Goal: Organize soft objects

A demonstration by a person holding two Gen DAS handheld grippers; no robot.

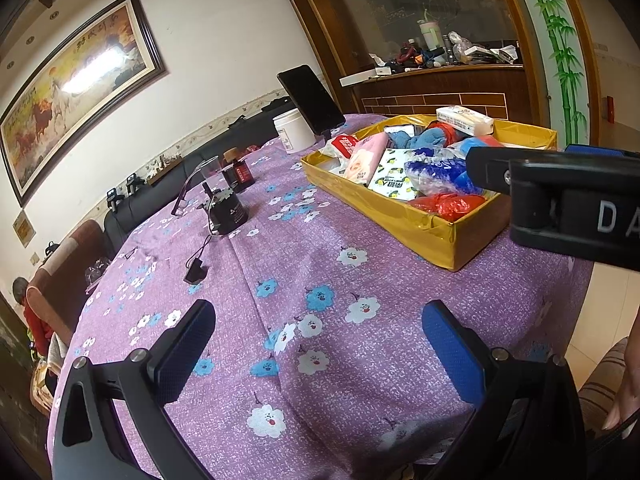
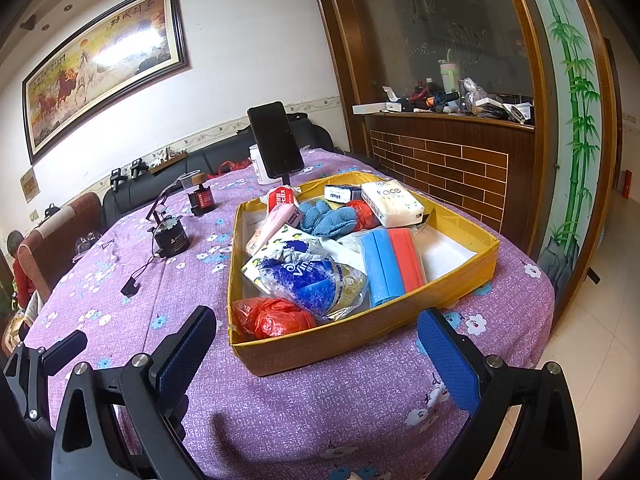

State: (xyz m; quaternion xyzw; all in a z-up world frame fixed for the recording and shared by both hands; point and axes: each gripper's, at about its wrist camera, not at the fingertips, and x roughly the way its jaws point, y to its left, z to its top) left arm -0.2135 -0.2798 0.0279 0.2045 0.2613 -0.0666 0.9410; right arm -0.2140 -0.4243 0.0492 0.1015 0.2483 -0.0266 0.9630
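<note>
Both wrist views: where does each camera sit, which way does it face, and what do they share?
Left wrist: on the left gripper, open above the purple tablecloth; right gripper crosses at right, person's hand at edge.
Right wrist: on the right gripper, open, facing the yellow box; left gripper at lower left.
Shared: box, phone, horse painting.

Matt woven cloth (image 2: pixel 320 420), purple with printed flowers, slightly rough, covering surface under both grippers. Ahead of right gripper (image 2: pixel 316 356): cardboard tray (image 2: pixel 360 340) wrapped in glossy yellow tape. Inside: crinkled glossy red plastic bag (image 2: pixel 272 316), shiny blue-white plastic wrapper (image 2: pixel 308 280), fluffy blue terry cloth (image 2: pixel 328 216), smooth film-wrapped tissue pack (image 2: pixel 392 202). Left gripper (image 1: pixel 320 344): matt black plastic, knurled rubbery pads (image 1: pixel 452 348), bright metal screws. Glossy black phone (image 1: pixel 310 98) beyond.
</note>
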